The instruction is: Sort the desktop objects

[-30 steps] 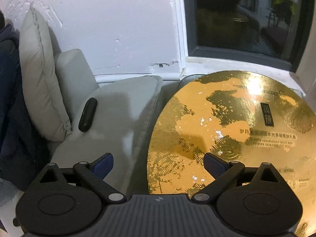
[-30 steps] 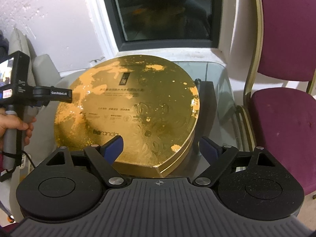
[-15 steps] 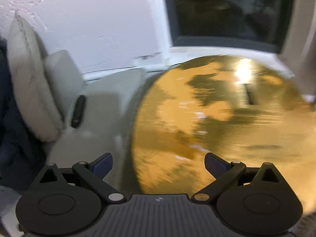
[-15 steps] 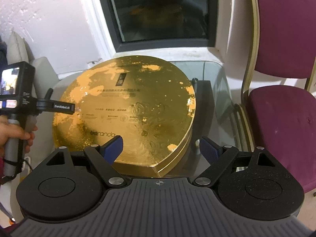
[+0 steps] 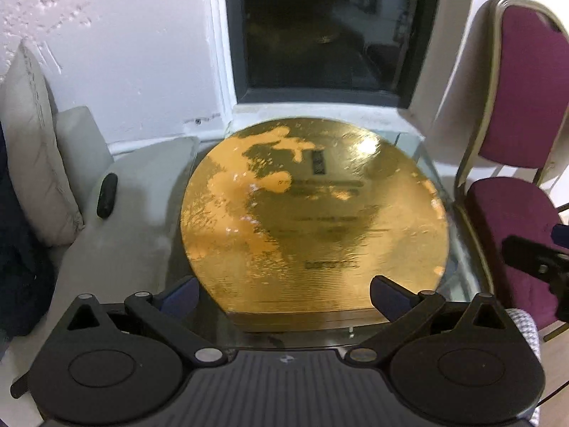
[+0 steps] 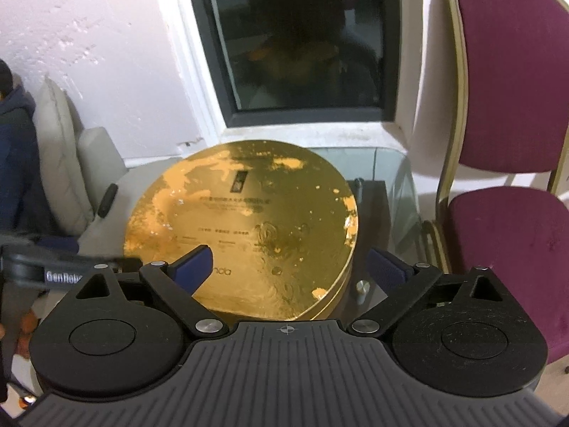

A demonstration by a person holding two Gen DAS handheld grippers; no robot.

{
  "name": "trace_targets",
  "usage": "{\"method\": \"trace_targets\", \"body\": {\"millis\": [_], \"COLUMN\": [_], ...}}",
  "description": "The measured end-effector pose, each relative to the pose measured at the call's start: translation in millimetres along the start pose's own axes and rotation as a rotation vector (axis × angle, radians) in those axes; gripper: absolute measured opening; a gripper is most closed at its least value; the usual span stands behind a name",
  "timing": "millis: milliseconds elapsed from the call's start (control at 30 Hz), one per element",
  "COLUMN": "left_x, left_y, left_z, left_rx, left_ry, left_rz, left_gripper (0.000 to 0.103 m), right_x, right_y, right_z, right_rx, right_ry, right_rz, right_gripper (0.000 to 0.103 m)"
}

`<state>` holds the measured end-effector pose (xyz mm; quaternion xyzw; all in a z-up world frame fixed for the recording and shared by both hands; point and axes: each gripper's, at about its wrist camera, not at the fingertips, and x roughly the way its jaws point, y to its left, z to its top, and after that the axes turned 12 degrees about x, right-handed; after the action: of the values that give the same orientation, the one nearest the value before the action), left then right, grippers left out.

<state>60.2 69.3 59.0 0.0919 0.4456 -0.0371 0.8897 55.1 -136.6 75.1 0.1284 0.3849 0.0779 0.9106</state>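
Currently both grippers over gold round box (image 5: 313, 220) on glass table (image 6: 391, 174): left gripper (image 5: 284, 293) fingers apart, empty; right gripper (image 6: 290, 267) jaws opening, nothing clamped.

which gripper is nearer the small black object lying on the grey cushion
Left. The left gripper sits at the gold box's near-left edge, beside the cushion holding the black object; the right gripper is further right.

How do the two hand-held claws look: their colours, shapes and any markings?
Each claw, left and right, has a ribbed dark grey body, two round black discs, black linkage arms with silver pivots and dark blue finger pads. Seen from the right wrist, the left claw's black arm carries white lettering that starts "GenRob".
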Motion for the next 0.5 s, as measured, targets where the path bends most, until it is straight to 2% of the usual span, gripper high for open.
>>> {"method": "trace_targets", "body": {"millis": [200,367,500], "left_x": [-14.6,-14.3,-17.5], "left_y": [-24.8,-44.9,-46.7], "left_z": [-3.9,-19.6,-31.3], "left_rx": [0.012,0.093,0.086], "left_ry": [0.005,0.045,0.066], "left_rz": [-0.070,-0.048,-0.034], "left_gripper": [0.102,0.102,0.102], "right_x": [-26.9,-43.2,-48.3], "right_y": [0.3,-3.3,-5.3], "right_z": [2.0,-10.6,-24.0], "right_rx": [0.016,0.017,0.005], "right_ry": [-0.023,-0.014,0.003], "right_rz": [-0.033,-0.074,-0.096], "right_gripper": [0.100,0.100,0.100]}}
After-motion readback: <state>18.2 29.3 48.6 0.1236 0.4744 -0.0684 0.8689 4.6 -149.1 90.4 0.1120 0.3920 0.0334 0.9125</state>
